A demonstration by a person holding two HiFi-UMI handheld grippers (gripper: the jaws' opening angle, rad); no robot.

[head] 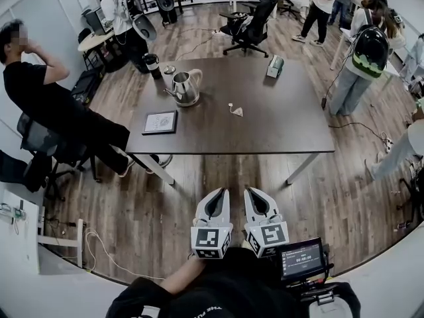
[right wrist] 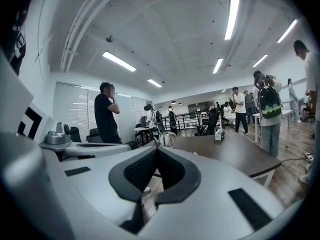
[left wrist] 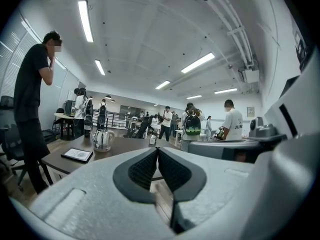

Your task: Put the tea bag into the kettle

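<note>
A steel kettle [head: 186, 87] stands on the left half of the dark table [head: 278, 121], and a small white tea bag [head: 236, 110] lies to its right near the middle. Both grippers are held close to my body over the wood floor, well short of the table's near edge. The left gripper [head: 216, 194] is shut with nothing in it, and so is the right gripper [head: 252, 193]. In the left gripper view the closed jaws [left wrist: 158, 149] point toward the kettle [left wrist: 102, 139]. In the right gripper view the closed jaws [right wrist: 156, 148] sit below the kettle [right wrist: 166, 139].
A tablet [head: 159, 122] lies at the table's front left. A black cup [head: 152, 65] and a small lid [head: 169, 69] stand behind the kettle, and a white-green box [head: 275, 65] sits at the far right. A person [head: 46, 98] stands left of the table; office chairs and other people are beyond.
</note>
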